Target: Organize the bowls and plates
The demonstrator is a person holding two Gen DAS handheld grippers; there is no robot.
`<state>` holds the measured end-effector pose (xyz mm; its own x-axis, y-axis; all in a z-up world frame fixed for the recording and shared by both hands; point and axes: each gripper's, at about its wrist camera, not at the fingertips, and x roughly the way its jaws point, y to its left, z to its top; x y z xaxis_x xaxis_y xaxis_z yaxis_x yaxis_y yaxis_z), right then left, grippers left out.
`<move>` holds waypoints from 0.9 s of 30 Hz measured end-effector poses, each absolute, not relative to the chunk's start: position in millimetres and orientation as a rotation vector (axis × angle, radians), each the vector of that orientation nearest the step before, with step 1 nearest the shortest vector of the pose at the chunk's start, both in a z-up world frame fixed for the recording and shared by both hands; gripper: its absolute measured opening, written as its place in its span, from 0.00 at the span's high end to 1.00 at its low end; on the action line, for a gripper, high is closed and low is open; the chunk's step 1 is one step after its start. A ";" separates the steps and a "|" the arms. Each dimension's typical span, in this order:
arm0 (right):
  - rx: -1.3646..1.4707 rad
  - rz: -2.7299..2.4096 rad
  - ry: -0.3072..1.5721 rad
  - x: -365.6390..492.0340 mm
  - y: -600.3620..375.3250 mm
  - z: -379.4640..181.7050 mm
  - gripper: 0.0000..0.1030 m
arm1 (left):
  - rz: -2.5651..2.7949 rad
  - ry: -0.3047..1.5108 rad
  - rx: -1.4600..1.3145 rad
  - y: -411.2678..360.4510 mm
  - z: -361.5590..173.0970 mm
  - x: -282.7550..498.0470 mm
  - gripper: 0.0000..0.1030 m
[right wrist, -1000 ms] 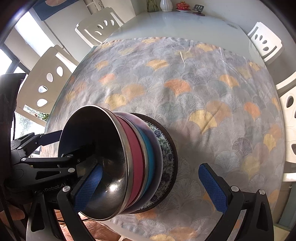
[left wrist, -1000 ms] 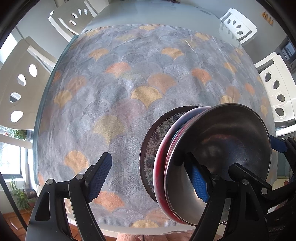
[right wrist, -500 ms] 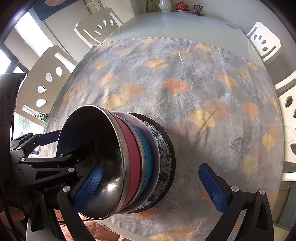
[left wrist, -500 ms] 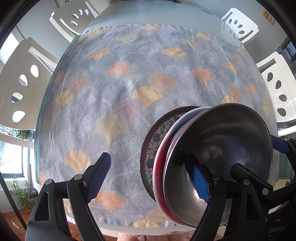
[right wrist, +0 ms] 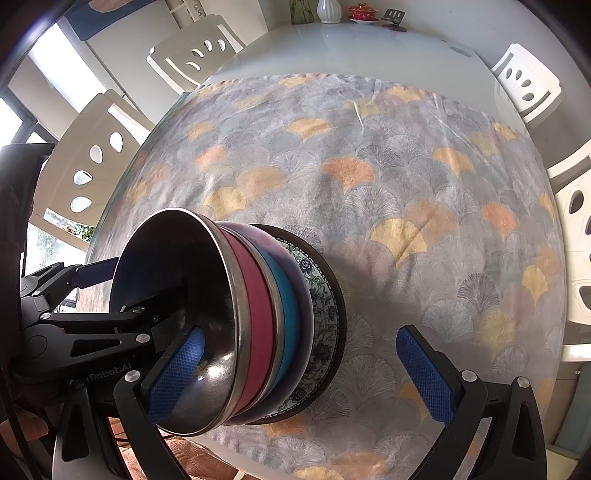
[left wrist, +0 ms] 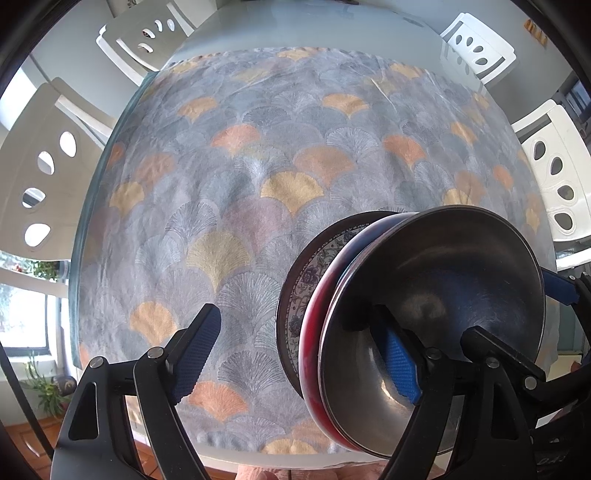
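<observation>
A stack of dishes [right wrist: 280, 325] stands near the table's front edge: a steel bowl [left wrist: 443, 325] on top, then red and blue bowls, and a floral plate [right wrist: 325, 314] at the bottom. My left gripper [left wrist: 299, 350] is open, its right finger [left wrist: 399, 362] inside the steel bowl, its left finger [left wrist: 195, 347] over the cloth. My right gripper [right wrist: 303, 373] is open, its left finger [right wrist: 177, 369] against the steel bowl, its right finger [right wrist: 424, 373] clear of the stack. The stack sits between the two grippers.
A grey tablecloth [left wrist: 258, 166] with fan patterns covers the table. White chairs [left wrist: 40, 177] stand around it, also at the right [right wrist: 576, 236]. Small vases and a red pot [right wrist: 364, 11] sit at the far end.
Both views have shifted only slightly; the stack and fingers keep the same arrangement.
</observation>
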<state>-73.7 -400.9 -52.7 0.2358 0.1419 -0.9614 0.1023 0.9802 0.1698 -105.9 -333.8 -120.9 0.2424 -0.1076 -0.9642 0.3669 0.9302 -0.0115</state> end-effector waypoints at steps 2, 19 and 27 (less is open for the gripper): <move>0.214 0.028 1.337 -73.4 -401.7 -52.9 0.00 | -0.327 1.288 0.237 -334.3 -120.8 -106.2 0.21; 0.208 0.022 1.335 -77.8 -405.7 -53.0 0.00 | -0.326 1.276 0.267 -338.4 -120.3 -108.8 0.21; 0.205 0.020 1.336 -79.3 -403.5 -51.9 0.00 | -0.320 1.267 0.284 -337.0 -118.7 -110.7 0.21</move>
<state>-79.3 -403.5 -51.9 0.2353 0.1315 -0.9630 0.1031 0.9818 0.1592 -110.7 -337.0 -118.7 0.2659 -0.0783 -0.9608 0.3872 0.9215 0.0320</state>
